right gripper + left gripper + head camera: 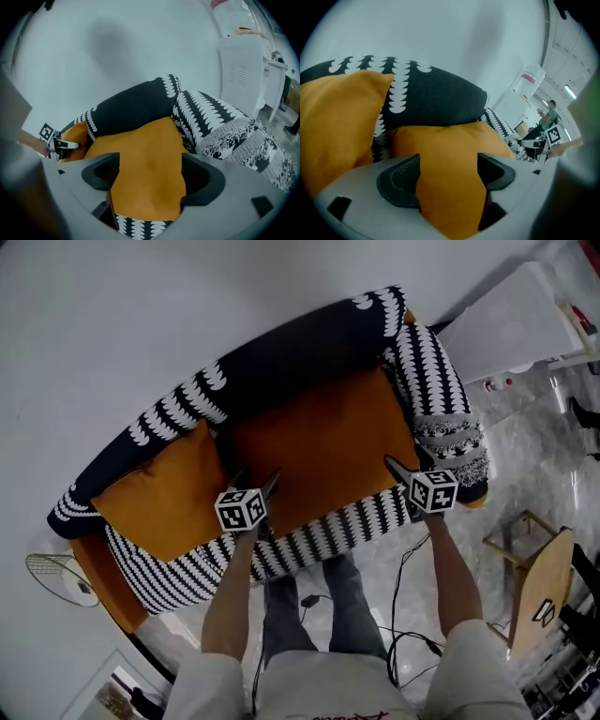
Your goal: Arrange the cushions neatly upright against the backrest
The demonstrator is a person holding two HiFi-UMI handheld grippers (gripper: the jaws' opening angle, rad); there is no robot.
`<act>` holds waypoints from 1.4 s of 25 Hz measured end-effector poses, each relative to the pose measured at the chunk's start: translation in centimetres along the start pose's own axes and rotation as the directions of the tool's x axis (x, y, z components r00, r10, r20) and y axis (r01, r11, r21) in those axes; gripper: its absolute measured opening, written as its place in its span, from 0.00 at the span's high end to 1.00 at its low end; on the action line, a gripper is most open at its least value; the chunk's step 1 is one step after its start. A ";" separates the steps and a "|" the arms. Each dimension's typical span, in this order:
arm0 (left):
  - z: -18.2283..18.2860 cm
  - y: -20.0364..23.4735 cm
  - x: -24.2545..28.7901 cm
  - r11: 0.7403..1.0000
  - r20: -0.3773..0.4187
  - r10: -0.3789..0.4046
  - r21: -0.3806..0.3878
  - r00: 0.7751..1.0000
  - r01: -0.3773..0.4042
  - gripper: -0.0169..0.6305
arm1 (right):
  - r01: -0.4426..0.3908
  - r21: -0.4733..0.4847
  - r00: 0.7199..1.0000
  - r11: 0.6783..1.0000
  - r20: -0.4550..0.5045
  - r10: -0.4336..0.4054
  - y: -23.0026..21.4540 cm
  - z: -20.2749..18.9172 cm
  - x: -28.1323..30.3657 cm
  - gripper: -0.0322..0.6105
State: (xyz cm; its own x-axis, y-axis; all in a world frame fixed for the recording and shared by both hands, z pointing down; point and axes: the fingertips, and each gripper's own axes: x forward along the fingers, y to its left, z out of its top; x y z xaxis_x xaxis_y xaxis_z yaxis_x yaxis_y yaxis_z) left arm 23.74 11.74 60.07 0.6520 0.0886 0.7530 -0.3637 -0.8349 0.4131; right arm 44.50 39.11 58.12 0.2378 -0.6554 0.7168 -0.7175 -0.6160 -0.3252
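Sofa: a black sofa (309, 343) with white patterns, pushed against a white wall.
Left cushion: an orange cushion (164, 488) sits on the left end of the seat. Its back leans on the backrest.
Right cushion: a second orange cushion (323, 442) covers the right half of the seat. Its far edge touches the backrest and its right side is next to the armrest (436, 395). It looks more laid back than standing up.
Between the cushions: a thin dark gap, so they are close but apart.
Left gripper: the left gripper (255, 480) is at the front left corner of the right cushion. Its jaws are spread wide and are not pinching. From the left gripper's own view (447, 176), orange cloth fills the space between the jaws.
Right gripper: the right gripper (405, 465) is at the front right corner of the same cushion. Its jaws are spread wide too, with nothing squeezed. Its own view (147, 176) shows the orange cushion between the jaws.
Touching: I cannot tell if either gripper rests on the cloth.
Floor: a round fan (58, 579) stands by the left end of the sofa. A wooden stool (539, 582) stands on the right, and black wires (403, 615) lie near the person's feet.
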 end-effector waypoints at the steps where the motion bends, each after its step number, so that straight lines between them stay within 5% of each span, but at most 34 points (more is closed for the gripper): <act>1: -0.2 0.7 0.2 1.000 -0.010 0.011 -0.010 1.000 -0.011 0.40 | 0.002 -0.006 1.000 1.000 -0.012 -0.002 -0.3 0.1 0.6 0.34; 13: -2.5 4.9 5.5 0.987 -0.123 0.123 -0.091 0.985 -0.135 0.32 | -0.055 -0.024 0.981 0.998 -0.190 0.049 -4.9 0.3 9.4 0.20; 24: -3.3 5.8 7.3 0.987 -0.171 0.044 -0.145 0.984 -0.069 0.32 | -0.142 -0.003 0.933 0.990 -0.334 0.132 -4.1 -1.4 12.8 0.22; 26: -3.1 5.4 7.2 0.989 -0.162 0.027 -0.139 0.986 -0.050 0.40 | -0.164 -0.025 0.933 0.986 -0.328 0.147 -3.2 -1.4 12.7 0.36; 31: -2.2 3.8 6.1 0.995 -0.076 0.032 -0.096 0.997 -0.040 0.86 | -0.195 -0.092 0.943 0.976 -0.292 0.161 -2.3 -0.7 11.7 0.65; 35: -2.0 2.8 4.7 0.997 -0.041 0.005 -0.080 0.999 -0.008 0.92 | -0.187 -0.127 0.956 0.974 -0.252 0.151 -1.3 -0.3 10.0 0.73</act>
State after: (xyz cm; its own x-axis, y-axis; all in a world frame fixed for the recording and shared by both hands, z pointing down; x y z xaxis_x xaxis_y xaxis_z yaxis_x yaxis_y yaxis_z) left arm 24.51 10.91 65.79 0.6224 0.1065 0.7754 -0.4211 -0.7895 0.4464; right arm 47.62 33.48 65.90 -0.0455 -0.6095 0.7915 -0.8266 -0.4218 -0.3724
